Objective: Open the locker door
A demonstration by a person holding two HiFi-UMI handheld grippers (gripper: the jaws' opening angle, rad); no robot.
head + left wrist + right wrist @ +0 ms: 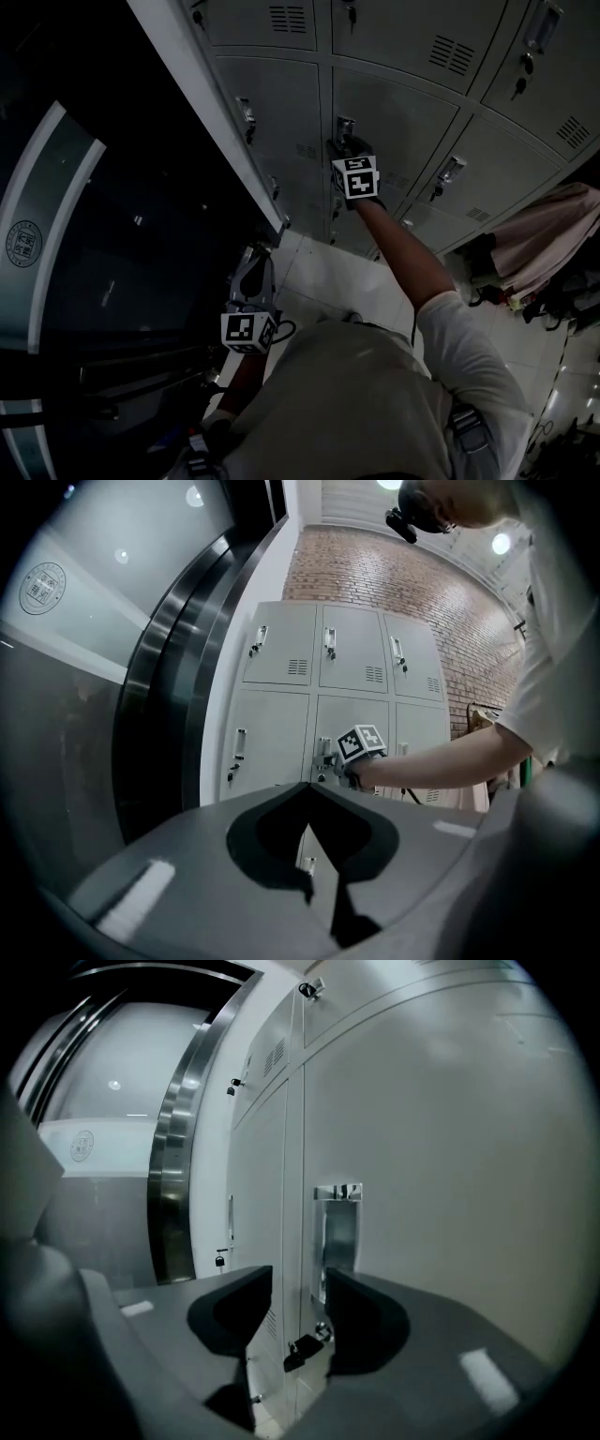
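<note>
Reaching stage: right claw released, jaws apart, chrome handle just ahead between them, untouched. Locker door closed, middle column. (A)
Left claw? (B)
Clenched, empty, well apart from the lockers. Next, I'd say: ease in, clamp the handle, pull outward. (A)
</note>
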